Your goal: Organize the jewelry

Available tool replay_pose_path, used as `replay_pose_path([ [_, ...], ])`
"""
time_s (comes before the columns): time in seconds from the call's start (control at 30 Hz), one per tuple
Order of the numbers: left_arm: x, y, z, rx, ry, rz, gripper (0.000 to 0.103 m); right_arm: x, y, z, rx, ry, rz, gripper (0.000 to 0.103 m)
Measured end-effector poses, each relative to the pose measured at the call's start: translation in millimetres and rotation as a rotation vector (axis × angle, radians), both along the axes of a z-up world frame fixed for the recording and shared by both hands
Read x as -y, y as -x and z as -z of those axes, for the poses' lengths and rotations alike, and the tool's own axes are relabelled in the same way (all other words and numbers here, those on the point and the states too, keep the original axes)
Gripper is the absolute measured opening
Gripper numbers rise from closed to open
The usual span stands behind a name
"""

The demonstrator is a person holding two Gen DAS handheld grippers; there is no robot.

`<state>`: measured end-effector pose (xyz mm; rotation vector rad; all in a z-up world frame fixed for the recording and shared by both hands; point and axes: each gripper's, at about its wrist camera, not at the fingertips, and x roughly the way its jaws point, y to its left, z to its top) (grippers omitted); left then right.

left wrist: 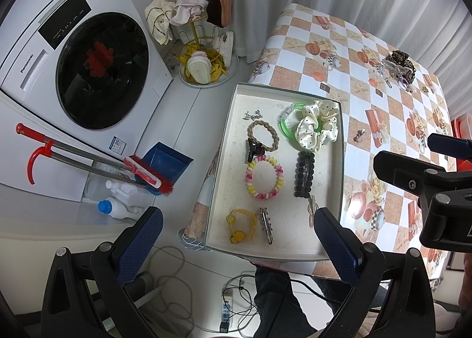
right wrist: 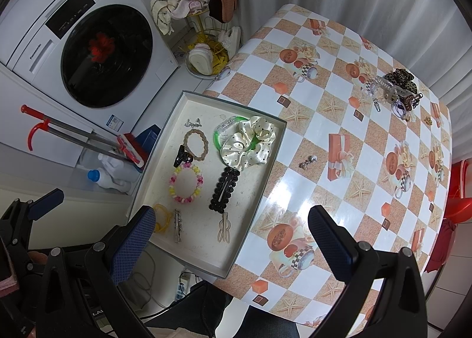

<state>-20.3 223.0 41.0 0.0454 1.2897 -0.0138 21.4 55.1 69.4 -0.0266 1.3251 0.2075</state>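
On the desk (right wrist: 309, 137), at its left edge, a shallow white tray (right wrist: 236, 252) is seen, hanging partly over the floor; its long axis runs from the near edge away toward the washing machine (left wrist: 73, 52).

Held in the tray: cream polka-dot scrunchie (right wrist: 247, 143) over a green bangle (right wrist: 218, 139) at the far right corner, braided tan hair tie (right wrist: 196, 143), pink-yellow bead bracelet (right wrist: 185, 183), black beaded clip (right wrist: 224, 190) with its long axis along the tray's length, silver clip (right wrist: 177, 224) likewise lengthwise, yellow hair tie (right wrist: 163, 217) at the near left.

A small loose earring (right wrist: 306, 161) is seen on the desk, apart from the tray to its right. A pile of clips with a leopard scrunchie (right wrist: 399, 78) is left at the far side.

Left tool (left wrist: 236, 237) is spread wide, nothing gripped, hovering over the tray's near end. Right tool (right wrist: 233, 237) is also spread, nothing between its fingers, above the tray's near right corner and the desk.

Right view only: full extent of the desk, earring shown clearly. Left view only: yellow hair tie unobstructed, right tool visible at the frame's right edge.
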Motion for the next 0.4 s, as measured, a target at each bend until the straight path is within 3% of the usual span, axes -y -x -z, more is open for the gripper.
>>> replay_pose_path([
  [0.4,-9.9,8.0,2.1,0.018,-0.005,-0.005,0.103,-0.2,0.6,0.5,-0.002,-0.002,0.001,0.103],
])
